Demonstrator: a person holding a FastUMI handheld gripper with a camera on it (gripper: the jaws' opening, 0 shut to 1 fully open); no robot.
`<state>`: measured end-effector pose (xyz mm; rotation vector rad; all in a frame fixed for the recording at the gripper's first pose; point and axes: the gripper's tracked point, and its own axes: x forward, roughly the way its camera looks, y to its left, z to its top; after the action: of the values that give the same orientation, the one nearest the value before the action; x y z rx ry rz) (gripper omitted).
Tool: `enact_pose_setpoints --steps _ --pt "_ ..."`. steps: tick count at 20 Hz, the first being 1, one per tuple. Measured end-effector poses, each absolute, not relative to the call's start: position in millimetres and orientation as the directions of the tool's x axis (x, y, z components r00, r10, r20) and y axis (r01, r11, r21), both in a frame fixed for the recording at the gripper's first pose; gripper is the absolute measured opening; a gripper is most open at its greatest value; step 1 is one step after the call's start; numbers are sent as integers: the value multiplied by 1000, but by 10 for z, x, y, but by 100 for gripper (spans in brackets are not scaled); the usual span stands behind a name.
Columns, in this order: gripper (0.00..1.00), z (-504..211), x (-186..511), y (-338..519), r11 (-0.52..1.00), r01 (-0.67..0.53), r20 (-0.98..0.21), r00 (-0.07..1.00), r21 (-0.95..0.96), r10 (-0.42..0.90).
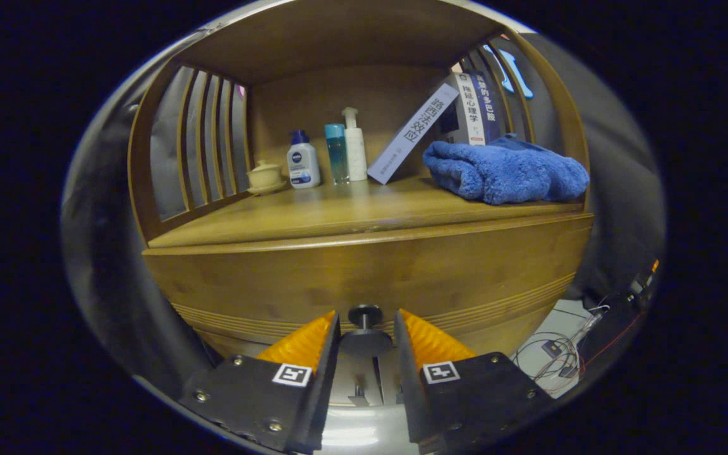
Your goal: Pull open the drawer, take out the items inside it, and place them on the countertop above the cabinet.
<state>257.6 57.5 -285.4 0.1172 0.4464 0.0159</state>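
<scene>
The claw (365, 335) sits at the drawer knob (364, 315), fingers spread w/ one on each side of it. A gap shows btw each finger and the knob stem, so it's flanking the knob, not pinching it yet.

The drawer front (364, 272) looks flush w/ the cabinet body, so judged shut or barely moved. No interior is visible, and its contents can't be told from here.

Progress judged: very early. Approach to the knob looks done; grip, pull, item removal and placing all remain.

The bench (313, 212) above the drawer already carries several things, though whether any came from the drawer can't be told:
- small lidded cup on a saucer (264, 175) near the back left corner, by the slatted side
- squat white bottle w/ blue cap (303, 163), next to it
- slim teal bottle (337, 153) and white pump bottle (355, 145), along the back edge, approx. centre
- a book (411, 134) leaning against upright books (476, 109) toward the back right corner
- folded blue towel (506, 172) on the right side, reaching toward the front edge

The front-centre and front-left strip of the bench is bare wood, likely the easiest spot for setting items down. Cables (560, 354) lie on the floor to the right of the cabinet.
</scene>
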Motion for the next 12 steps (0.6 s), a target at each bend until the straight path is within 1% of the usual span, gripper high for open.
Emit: enact_pose_setpoints --steps 2,3,4,6,8,9,10,12 --pt "50 -2912 2591 596 994 4 -453 890 105 44" --pt "50 -2884 2646 584 995 -3 -436 899 97 45" --pt "41 -2924 2642 581 995 -4 -449 892 99 48" --pt "41 -2906 2641 591 994 -1 -442 896 105 48" --pt "33 -2907 2631 599 994 7 -451 891 108 43" --pt "33 -2886 2594 588 994 9 -453 891 105 40" --pt "23 -2896 2590 582 994 16 -460 887 112 38" --pt "23 -2907 2555 580 994 20 -467 884 105 32"
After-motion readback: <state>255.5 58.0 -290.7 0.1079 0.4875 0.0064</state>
